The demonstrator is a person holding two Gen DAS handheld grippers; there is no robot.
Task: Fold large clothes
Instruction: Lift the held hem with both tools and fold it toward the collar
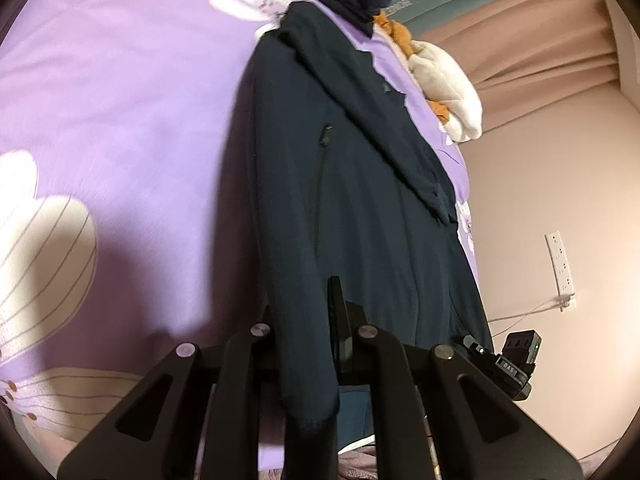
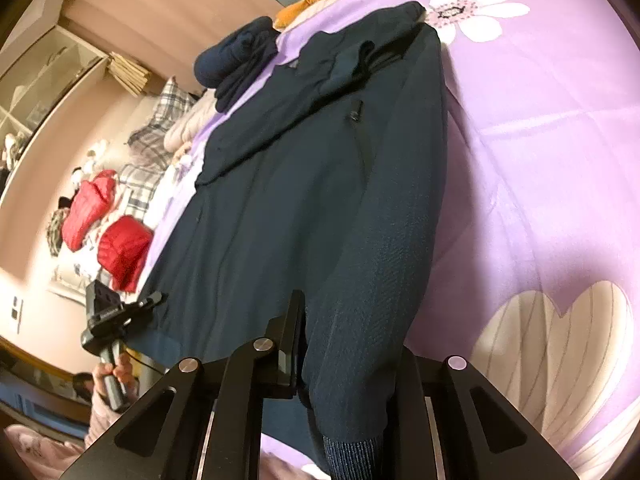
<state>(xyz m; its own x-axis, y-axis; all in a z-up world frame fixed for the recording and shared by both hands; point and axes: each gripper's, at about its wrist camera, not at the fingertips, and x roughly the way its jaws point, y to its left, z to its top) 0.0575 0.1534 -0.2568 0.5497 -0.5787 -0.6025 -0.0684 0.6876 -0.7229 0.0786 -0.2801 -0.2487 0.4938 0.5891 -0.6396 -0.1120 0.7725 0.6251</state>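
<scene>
Dark navy zip-front knit jacket (image 1: 344,208) lies spread lengthwise on the bed, on a lilac bedspread printed with large white flowers (image 1: 132,100). One sleeve is folded diagonally across its chest (image 1: 384,128). A zip pull shows at a chest pocket (image 1: 326,136). Fabric fairly flat over the body, bunched at the collar end.

Left gripper (image 1: 308,344): pressed together on a fold of the jacket's sleeve, which hangs down between its fingers towards the lens, cuff end lowest. One black finger (image 1: 338,320) stands clear beside the cloth; the other is hidden behind it.

Right gripper (image 2: 340,344): pinching the other sleeve near its ribbed cuff (image 2: 352,452); cloth drapes over and hides one finger, the near finger (image 2: 294,336) touching the fabric edge.

Around: a second dark navy garment, rolled into a bundle (image 2: 236,56), sits at the far end of the bed just beyond the jacket's collar. Beside it, a white and orange plush toy (image 1: 444,76) at the bed's edge. Off the bed in the right wrist view, red padded garments (image 2: 104,232) and a grey plaid blanket (image 2: 160,128) lie in a heap. White power strip on the pink wall (image 1: 560,268). The left gripper's handle and the hand holding it (image 2: 116,372) show in the right wrist view.
</scene>
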